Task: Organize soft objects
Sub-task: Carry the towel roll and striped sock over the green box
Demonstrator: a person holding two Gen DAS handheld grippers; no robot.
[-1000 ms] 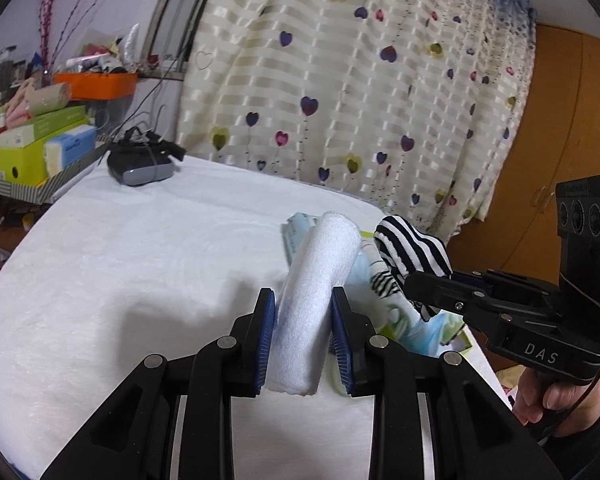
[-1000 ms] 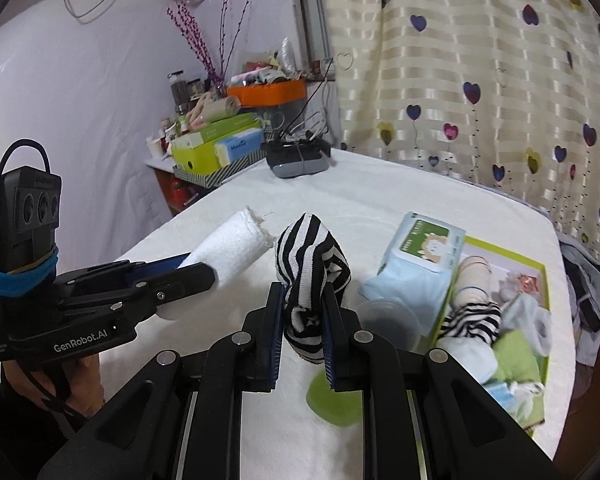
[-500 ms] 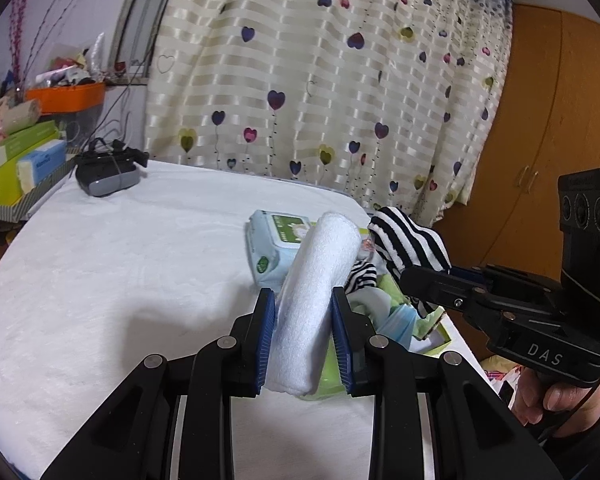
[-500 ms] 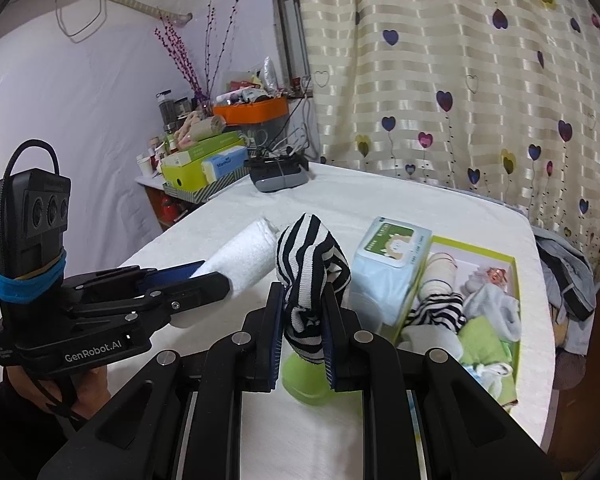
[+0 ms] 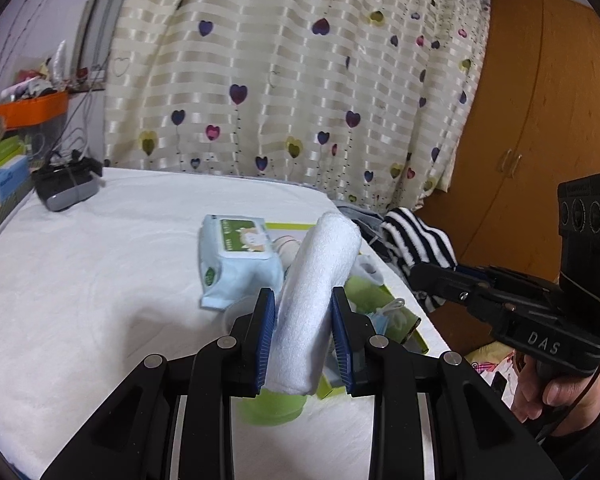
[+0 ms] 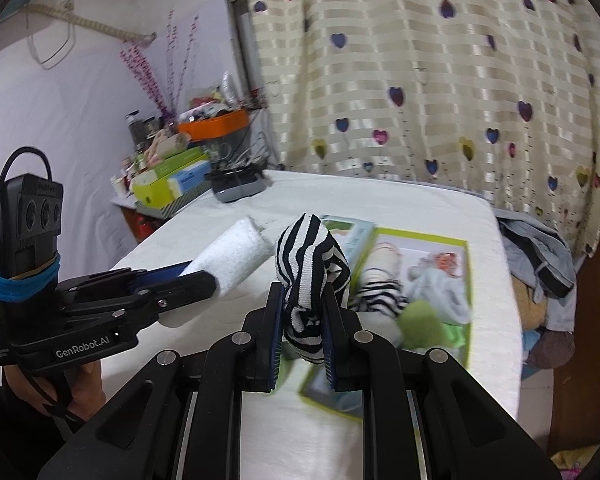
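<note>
- Towel [image 5: 316, 300], white and rolled, sits clamped between the blue pads [image 5: 265, 336] of the left gripper [image 5: 303, 336]; it sticks out forward past the fingertips, tilted up and to the right.
- From the right wrist view the same towel [image 6: 236, 256] juts from the left gripper [image 6: 180, 280], held above the white table [image 6: 420, 216].
- Striped sock [image 6: 308, 276], black and white, is pinched between the right gripper's [image 6: 300, 340] pads [image 6: 274, 332]; most of it bunches up above the fingertips, and a short end hangs below them.
- In the left wrist view the sock [image 5: 420, 244] shows at the tip of the right gripper [image 5: 420, 276], to the right of the towel and apart from it.
- Beyond the right gripper's fingers lies a green-edged box [image 6: 466, 280] holding soft things: a striped piece [image 6: 380, 296], a pale blue cloth [image 6: 436, 284] and a green one [image 6: 424, 324]. This part is blurred.
- A wipes pack [image 5: 240, 256], pale blue with a green label, lies ahead of the left fingers, just left of the towel and beside the box [image 5: 380, 300].
- A green cup [image 5: 272, 408] stands under the left fingers, partly hidden by them.
- Far ahead and to the left, a grey device [image 5: 66, 186] with cables rests near the table's far edge.
- A heart-print curtain [image 5: 300, 80] hangs behind the table.
</note>
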